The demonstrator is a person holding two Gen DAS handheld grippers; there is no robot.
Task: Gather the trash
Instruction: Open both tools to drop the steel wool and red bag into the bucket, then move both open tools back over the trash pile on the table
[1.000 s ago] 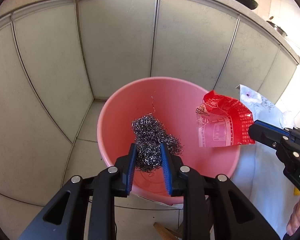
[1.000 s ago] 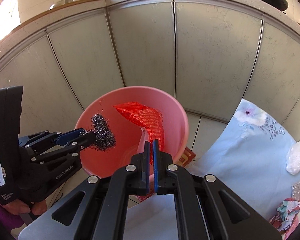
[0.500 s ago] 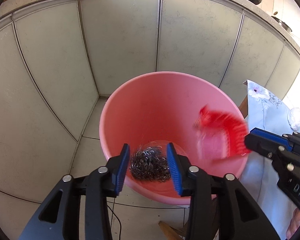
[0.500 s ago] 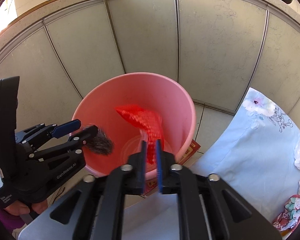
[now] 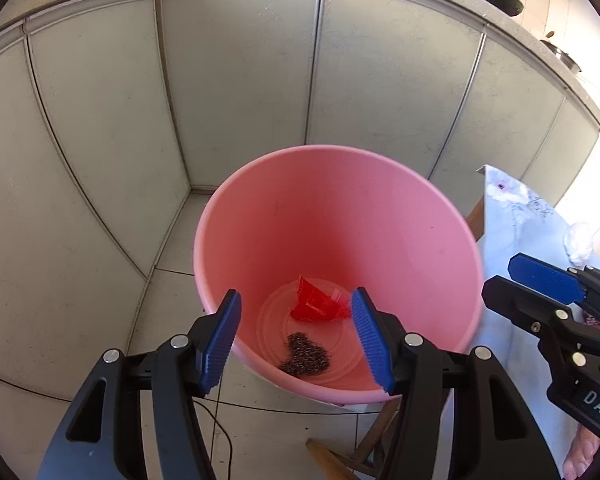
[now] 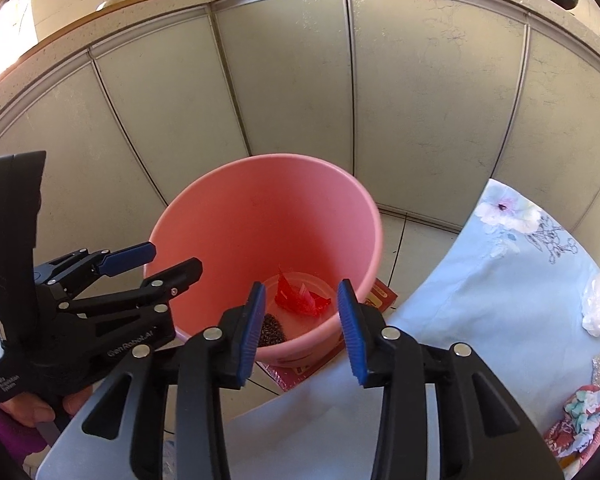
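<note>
Left wrist view: with both grippers' fingers [image 5: 224, 340] just spread and released, steel wool [image 5: 306, 354] and red wrapper [image 5: 318, 306] lie in the pink plastic bucket [image 5: 340, 208], whose rim could be knocked on withdrawal.

The mouth of the round pink plastic bucket [image 5: 336, 184] stands wide and unblocked from above; only a crumpled red plastic wrapper [image 5: 318, 306] and a grey steel-wool scourer [image 5: 306, 356] lie on its bottom. Grey cabinet doors [image 5: 240, 88] close off the space behind the bucket and to its left. The light blue flowered cloth [image 6: 500, 272] on the bench hems in its right side. The left gripper [image 5: 296, 338] and the right gripper [image 6: 300, 320] hang side by side above the near rim, crowding the approach there.
</note>
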